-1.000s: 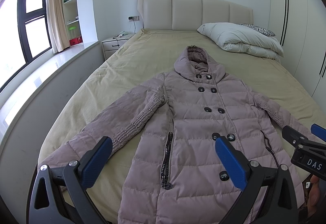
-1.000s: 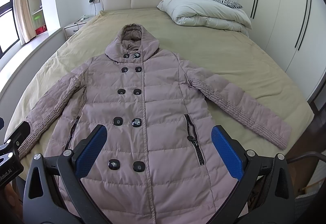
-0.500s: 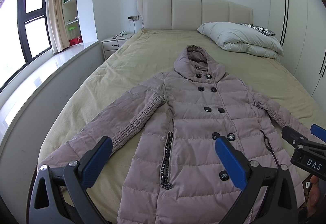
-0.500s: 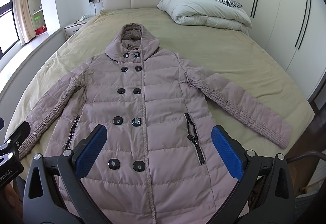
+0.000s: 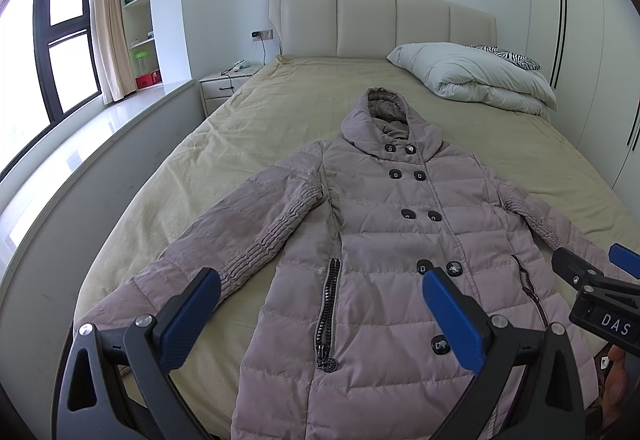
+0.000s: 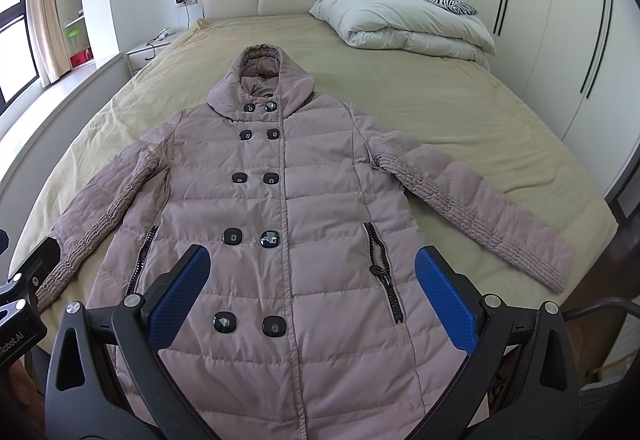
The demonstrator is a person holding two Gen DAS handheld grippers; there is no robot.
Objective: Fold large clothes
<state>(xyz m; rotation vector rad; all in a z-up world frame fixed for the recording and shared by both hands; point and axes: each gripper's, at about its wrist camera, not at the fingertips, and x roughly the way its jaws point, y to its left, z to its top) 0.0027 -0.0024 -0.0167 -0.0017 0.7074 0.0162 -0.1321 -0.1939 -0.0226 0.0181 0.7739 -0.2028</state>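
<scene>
A long mauve quilted coat (image 5: 384, 240) (image 6: 304, 192) with a hood and black buttons lies flat, front up, on the bed, both sleeves spread outward. My left gripper (image 5: 320, 300) hovers open above the coat's lower left part, near the left pocket zip, holding nothing. My right gripper (image 6: 312, 276) hovers open over the lower front near the bottom buttons, also holding nothing. The right gripper's fingers (image 5: 576, 268) show at the right edge of the left wrist view. Part of the left gripper's body (image 6: 24, 292) shows at the left edge of the right wrist view.
The bed (image 5: 280, 112) (image 6: 440, 88) has a tan cover and a padded headboard. A folded white duvet (image 5: 472, 76) (image 6: 404, 24) and a zebra pillow lie at its head. A nightstand (image 5: 224, 84), a window ledge and shelves are left; wardrobe doors (image 6: 560, 20) are right.
</scene>
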